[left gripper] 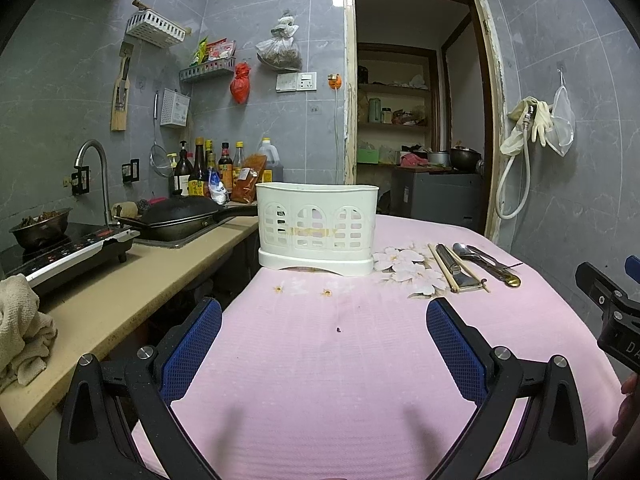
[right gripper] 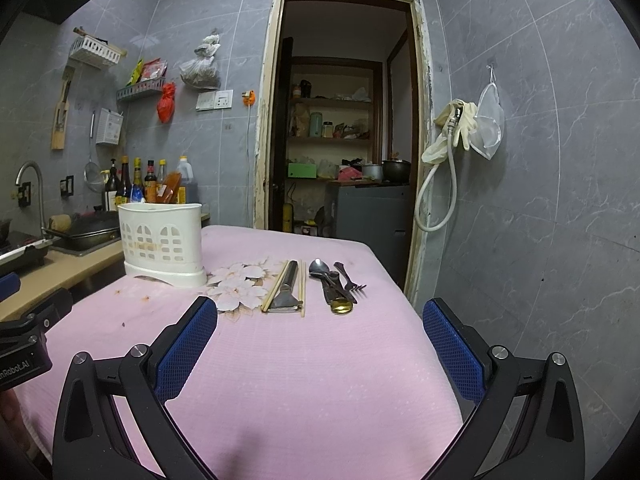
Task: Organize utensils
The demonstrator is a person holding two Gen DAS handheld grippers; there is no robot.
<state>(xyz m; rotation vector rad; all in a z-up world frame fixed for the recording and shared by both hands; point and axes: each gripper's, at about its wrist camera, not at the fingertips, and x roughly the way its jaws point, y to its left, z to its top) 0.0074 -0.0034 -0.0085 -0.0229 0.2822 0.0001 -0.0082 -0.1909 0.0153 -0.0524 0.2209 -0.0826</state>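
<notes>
From my left wrist view, the inside of the white slotted plastic utensil caddy [left gripper: 317, 227] near the far left corner of the surface is hidden by its wall, so I cannot tell what it holds. My right hand-held gripper [left gripper: 612, 312] is cut off by the right edge there; its fingers are out of sight. In my right wrist view, my left hand-held gripper [right gripper: 24, 340] is likewise cropped at the left edge, its printed label only partly readable. The steel spoons and fork [right gripper: 336, 284] near the far right edge overlap, so I cannot count them. The pale wooden chopsticks [right gripper: 280, 286] partly cover a flat metal tool [right gripper: 286, 294].
</notes>
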